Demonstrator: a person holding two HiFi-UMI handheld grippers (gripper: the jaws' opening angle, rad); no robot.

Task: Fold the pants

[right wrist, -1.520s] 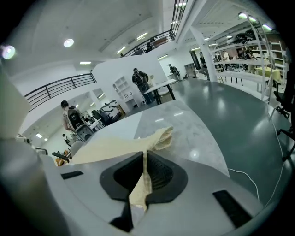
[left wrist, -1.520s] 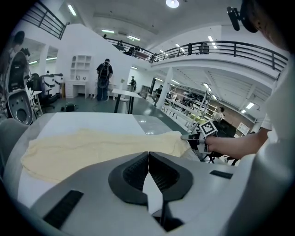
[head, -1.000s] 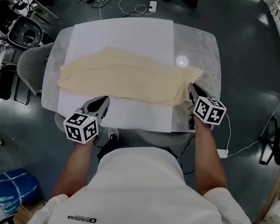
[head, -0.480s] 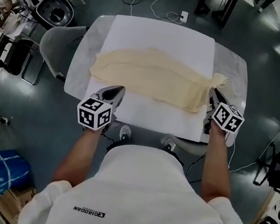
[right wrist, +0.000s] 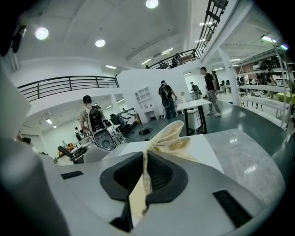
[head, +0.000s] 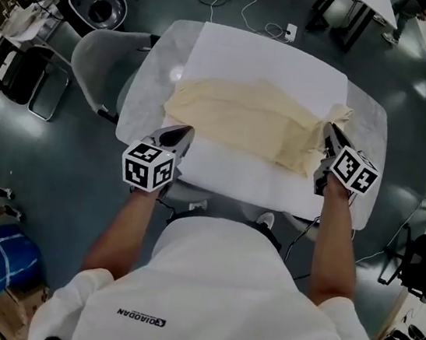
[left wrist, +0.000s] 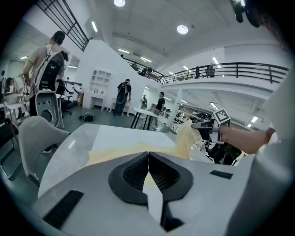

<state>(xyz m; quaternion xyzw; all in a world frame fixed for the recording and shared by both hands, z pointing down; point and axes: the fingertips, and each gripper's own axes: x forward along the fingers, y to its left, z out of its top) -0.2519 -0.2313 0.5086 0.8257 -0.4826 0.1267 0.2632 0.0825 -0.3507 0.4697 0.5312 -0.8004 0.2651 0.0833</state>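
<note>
Meanwhile the right tongs [head: 331, 129], clenched on one end of the cream pants [head: 244, 118], had raised that end off the worktop [head: 146, 97] since a second earlier. The rest lay flat on the white sheet [head: 268, 59]. The left tongs [head: 182, 132] stayed clenched and empty, just beside the pants' near edge.

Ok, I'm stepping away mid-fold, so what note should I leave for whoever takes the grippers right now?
Left gripper: shut, nothing between its jaws, at the table's near left edge, close to the pants but not gripping them.
Right gripper: shut on the pants' right end, which is bunched and lifted.
Pants: stretched lengthwise across the white sheet.
Done: one end gripped.
Left: no end-to-end fold shows yet; probably carry the gripped end over to the left end.
</note>
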